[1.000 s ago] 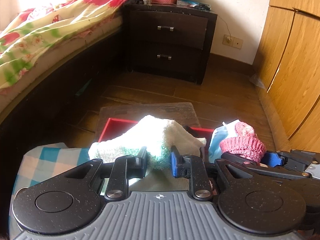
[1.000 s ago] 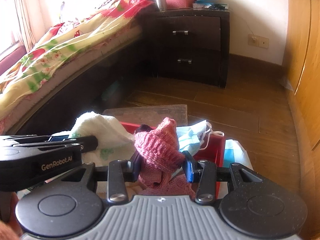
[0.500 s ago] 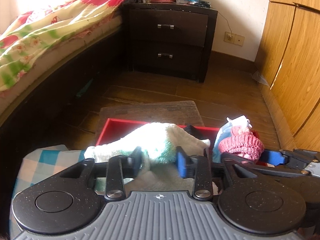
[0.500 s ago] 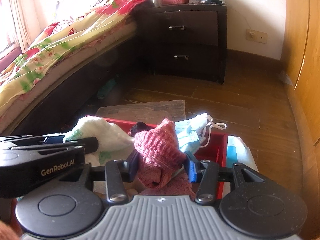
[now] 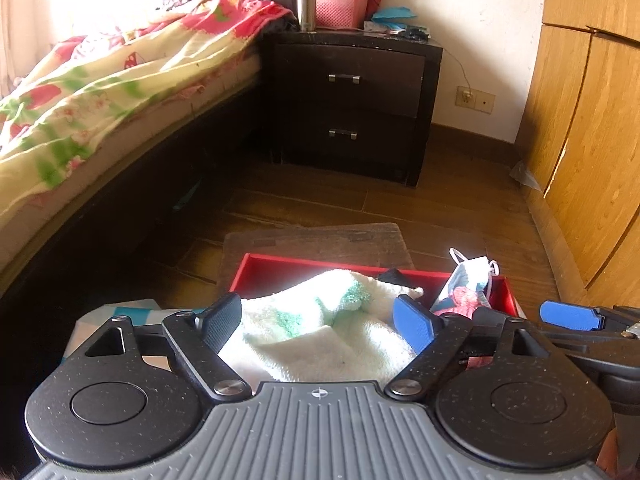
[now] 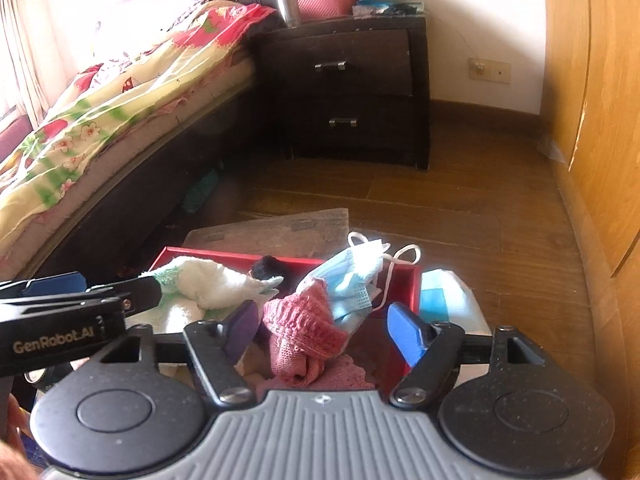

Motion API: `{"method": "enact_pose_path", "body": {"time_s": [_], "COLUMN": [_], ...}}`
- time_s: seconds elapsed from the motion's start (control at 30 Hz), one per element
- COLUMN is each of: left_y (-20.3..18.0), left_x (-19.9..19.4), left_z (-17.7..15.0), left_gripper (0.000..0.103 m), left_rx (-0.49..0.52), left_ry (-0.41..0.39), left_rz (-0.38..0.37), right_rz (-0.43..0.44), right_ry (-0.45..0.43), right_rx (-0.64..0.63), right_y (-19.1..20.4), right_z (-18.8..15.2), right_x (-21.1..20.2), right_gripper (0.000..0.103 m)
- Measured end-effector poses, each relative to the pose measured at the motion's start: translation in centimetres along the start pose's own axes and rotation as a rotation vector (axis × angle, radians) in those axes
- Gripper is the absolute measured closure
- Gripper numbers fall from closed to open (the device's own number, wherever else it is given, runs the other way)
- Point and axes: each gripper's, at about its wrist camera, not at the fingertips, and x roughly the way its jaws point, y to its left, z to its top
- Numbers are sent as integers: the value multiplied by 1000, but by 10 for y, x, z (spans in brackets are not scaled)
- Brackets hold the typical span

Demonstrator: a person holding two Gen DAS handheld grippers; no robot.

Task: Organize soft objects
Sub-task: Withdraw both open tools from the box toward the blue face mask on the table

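A shallow red tray sits on a worn wooden table beside the bed, holding soft goods: a fluffy white-and-green towel at left, a ribbed pink knit piece near right, a pleated blue face mask (loops draped over the rim). Both tools tilt downward: the left gripper has just spread its jaws wide of the towel; the right gripper has just opened its jaws off the knit.
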Motion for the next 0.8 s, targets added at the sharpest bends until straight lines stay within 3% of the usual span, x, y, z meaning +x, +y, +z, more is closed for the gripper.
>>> {"method": "enact_pose_path", "body": {"time_s": [0.23,0.37,0.47,0.63,0.8], "left_y": [5,19,35,60,72], "left_x": [-31,-57,-78,-96,-113], "left_z": [-7,-19,-28,-43,-57], "left_gripper": [20,20,19,19,18], "left_rx": [0,-14,-43,-115,-117], "left_ry": [-25,-20,-41,-2,15], "left_rz": [-4,-29,-32,-72,-113], "right_rz": [19,90,170,338,420], "right_ry": [-26,-16,14,128,199], "right_rx": [5,-39,-136,-309,-457], "right_y": [1,10,28,76,125], "right_z": [-13,-35,-62,-115,-157], "right_x": [-34,-61,-77,-81,-67], "right_gripper": [52,52,52,52,52]}}
